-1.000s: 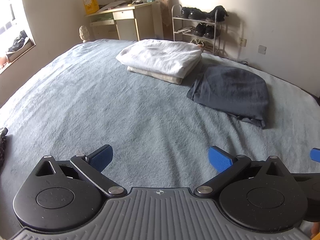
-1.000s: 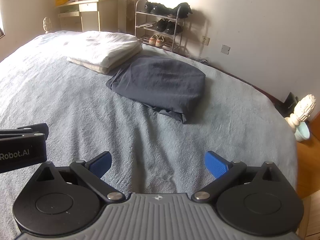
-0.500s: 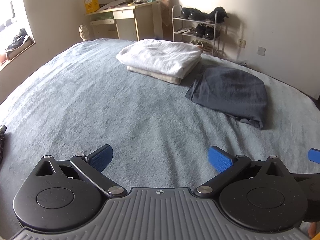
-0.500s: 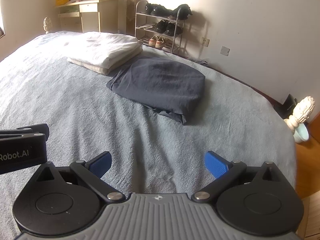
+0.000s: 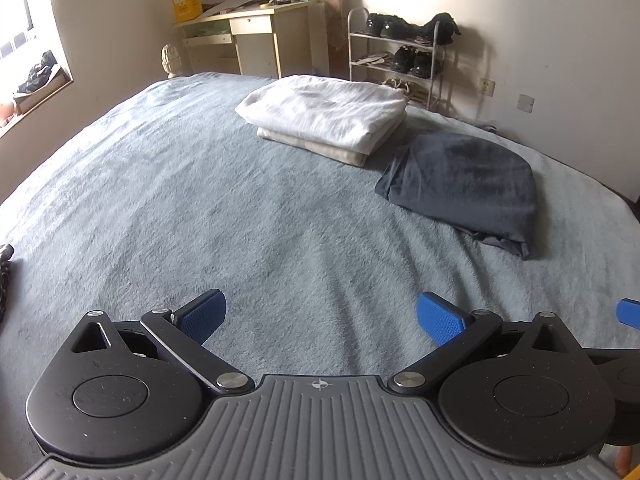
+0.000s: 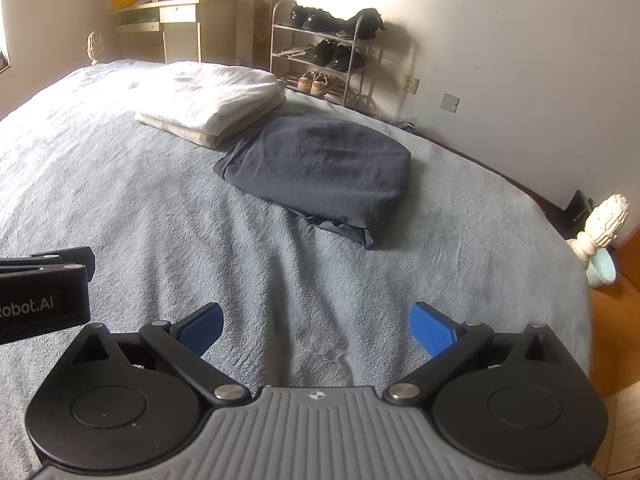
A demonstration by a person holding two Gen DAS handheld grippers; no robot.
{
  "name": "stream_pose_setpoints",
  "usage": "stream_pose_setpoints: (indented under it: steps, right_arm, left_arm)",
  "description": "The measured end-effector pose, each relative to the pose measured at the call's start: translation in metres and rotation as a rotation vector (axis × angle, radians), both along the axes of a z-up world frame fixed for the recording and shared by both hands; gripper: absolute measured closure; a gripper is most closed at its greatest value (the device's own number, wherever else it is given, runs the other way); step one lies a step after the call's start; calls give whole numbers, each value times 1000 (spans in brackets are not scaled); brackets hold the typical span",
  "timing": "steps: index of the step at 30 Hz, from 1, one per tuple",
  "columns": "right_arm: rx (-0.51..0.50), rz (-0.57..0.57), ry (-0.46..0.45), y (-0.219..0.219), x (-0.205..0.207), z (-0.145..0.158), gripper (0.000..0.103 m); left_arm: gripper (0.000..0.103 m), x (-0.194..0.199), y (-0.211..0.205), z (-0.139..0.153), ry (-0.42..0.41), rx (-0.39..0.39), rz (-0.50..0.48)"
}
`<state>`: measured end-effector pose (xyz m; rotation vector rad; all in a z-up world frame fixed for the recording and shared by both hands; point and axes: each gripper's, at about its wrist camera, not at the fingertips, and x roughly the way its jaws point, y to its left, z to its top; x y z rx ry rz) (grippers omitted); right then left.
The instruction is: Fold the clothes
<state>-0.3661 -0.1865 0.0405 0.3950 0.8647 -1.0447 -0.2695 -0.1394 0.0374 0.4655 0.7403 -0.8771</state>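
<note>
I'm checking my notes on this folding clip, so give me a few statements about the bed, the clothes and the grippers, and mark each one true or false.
1. The dark grey folded garment lies on the blue-grey bedspread. True.
2. The white folded stack sits on top of the dark grey garment. False: it lies beside it, farther from the grippers.
3. The left gripper has its jaws wide open and holds nothing. True.
4. The right gripper is shut on a corner of the dark garment. False: its jaws are open and empty, short of the garment.
5. A shoe rack with shoes stands against the wall beyond the bed. True.
</note>
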Motion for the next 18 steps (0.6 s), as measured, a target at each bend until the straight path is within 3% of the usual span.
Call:
stream_pose_setpoints:
  steps: [18]
  right_arm:
    - [-3,2,3,1,1,0,1]
  left_arm:
    - [0,0,0,0,1,1,4]
